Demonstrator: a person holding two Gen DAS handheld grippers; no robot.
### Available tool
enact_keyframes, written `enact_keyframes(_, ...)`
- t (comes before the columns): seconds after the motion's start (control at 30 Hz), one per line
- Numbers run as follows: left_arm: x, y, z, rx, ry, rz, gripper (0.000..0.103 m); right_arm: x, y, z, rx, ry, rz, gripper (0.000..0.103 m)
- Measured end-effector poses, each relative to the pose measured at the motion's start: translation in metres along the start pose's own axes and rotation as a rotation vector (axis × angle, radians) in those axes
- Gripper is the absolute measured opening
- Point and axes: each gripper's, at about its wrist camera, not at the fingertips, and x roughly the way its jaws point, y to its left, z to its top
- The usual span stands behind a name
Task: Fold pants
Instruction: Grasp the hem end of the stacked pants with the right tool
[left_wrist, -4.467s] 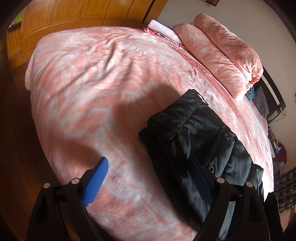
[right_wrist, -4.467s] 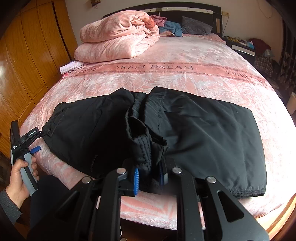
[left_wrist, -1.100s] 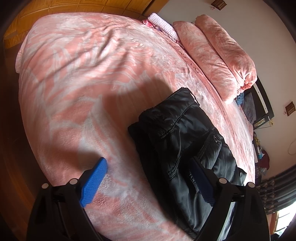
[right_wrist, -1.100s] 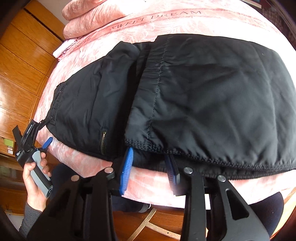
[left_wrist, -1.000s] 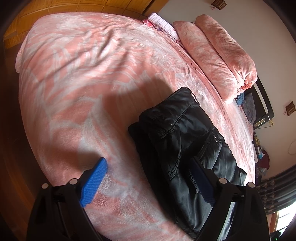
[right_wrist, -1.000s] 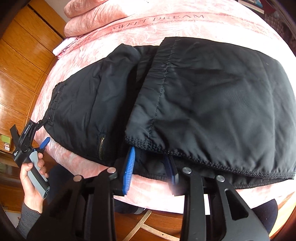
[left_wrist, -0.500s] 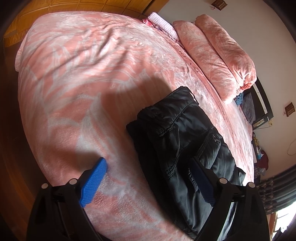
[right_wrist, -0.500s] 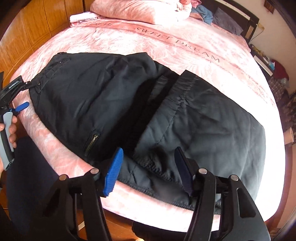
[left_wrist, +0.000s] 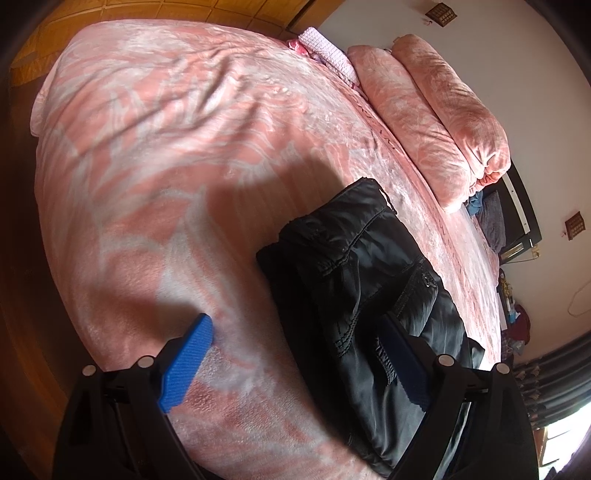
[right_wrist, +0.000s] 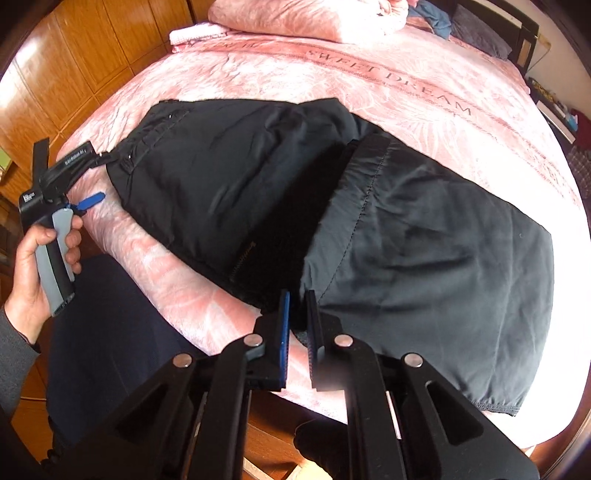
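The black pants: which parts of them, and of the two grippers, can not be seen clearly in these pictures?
- Right hand-held gripper: its fingers stand nearly shut at the black pants edge; whether cloth is pinched is hidden.
- Left wrist view: the right finger covers part of the pants.
- The pants' underside is hidden against the bed cover.

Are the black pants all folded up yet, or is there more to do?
Not yet. Already done: the black padded pants lie flat on the pink blanket, with the leg ends turned back over the middle. In hand: the right gripper looks pinched on the near edge at that fold, while the left gripper is open by the waistband. Left: probably at least one more fold to make a neat bundle.
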Motion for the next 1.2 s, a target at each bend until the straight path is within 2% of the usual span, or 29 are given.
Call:
enact_keyframes(0.07, 0.0, 0.0, 0.0, -0.001, 0.002, -0.001, 0.092, 0.018, -0.005, 0.001, -0.008, 0.043, 0.01, 0.009)
enact_keyframes(0.1, 0.001, 0.0, 0.0, -0.001, 0.004, 0.0, 0.092, 0.023, -0.006, 0.003, -0.03, 0.071, 0.029, 0.014)
enact_keyframes(0.13, 0.0, 0.0, 0.0, -0.001, 0.005, 0.0, 0.092, 0.023, -0.006, 0.007, -0.059, 0.099, 0.058, 0.023)
enact_keyframes(0.17, 0.0, 0.0, 0.0, -0.003, 0.006, -0.001, 0.092, 0.019, -0.008, 0.012, -0.08, 0.119, 0.104, 0.045)
enact_keyframes(0.2, 0.0, 0.001, 0.001, -0.006, 0.007, -0.003, 0.092, 0.013, -0.013, 0.021, -0.087, 0.141, 0.182, 0.054)
enact_keyframes(0.27, 0.001, 0.002, 0.001, -0.013, 0.008, -0.006, 0.092, -0.005, -0.033, 0.05, -0.122, 0.148, 0.344, 0.06)
enact_keyframes(0.3, 0.001, 0.001, 0.001, -0.014, 0.006, -0.006, 0.092, -0.013, -0.042, 0.071, -0.17, 0.149, 0.38, 0.063)
enact_keyframes(0.37, 0.002, -0.001, 0.0, -0.009, 0.006, -0.007, 0.092, -0.018, -0.065, 0.116, -0.272, 0.162, 0.389, 0.093)
enact_keyframes(0.47, 0.001, -0.002, 0.0, -0.009, 0.002, -0.028, 0.092, 0.007, -0.099, 0.179, -0.333, 0.291, 0.453, 0.092)
enact_keyframes(0.57, 0.0, 0.003, 0.001, -0.033, 0.004, -0.07, 0.092, 0.046, -0.114, 0.216, -0.394, 0.448, 0.499, 0.092)
enact_keyframes(0.63, -0.002, 0.004, 0.002, -0.04, -0.005, -0.075, 0.092, 0.07, -0.121, 0.221, -0.436, 0.55, 0.54, 0.089)
enact_keyframes(0.67, -0.003, 0.004, 0.002, -0.042, -0.01, -0.072, 0.092, 0.082, -0.12, 0.221, -0.46, 0.598, 0.556, 0.083)
enact_keyframes(0.73, -0.001, 0.003, 0.003, -0.05, -0.011, -0.06, 0.092, 0.102, -0.115, 0.213, -0.53, 0.684, 0.593, 0.079)
enact_keyframes(0.87, 0.003, 0.0, 0.004, -0.069, -0.015, -0.043, 0.092, 0.131, -0.11, 0.191, -0.661, 0.806, 0.6, 0.07)
enact_keyframes(0.9, 0.003, -0.001, 0.003, -0.07, -0.019, -0.038, 0.092, 0.134, -0.109, 0.187, -0.679, 0.827, 0.622, 0.066)
enact_keyframes(0.97, 0.005, -0.005, 0.003, -0.066, -0.021, -0.026, 0.092, 0.134, -0.113, 0.183, -0.709, 0.838, 0.641, 0.04)
enact_keyframes(1.07, 0.009, -0.009, 0.002, -0.061, -0.014, -0.017, 0.092, 0.127, -0.118, 0.186, -0.694, 0.832, 0.688, 0.017)
enact_keyframes(1.2, 0.01, -0.009, 0.002, -0.058, -0.006, -0.011, 0.092, 0.112, -0.12, 0.193, -0.683, 0.768, 0.726, 0.012)
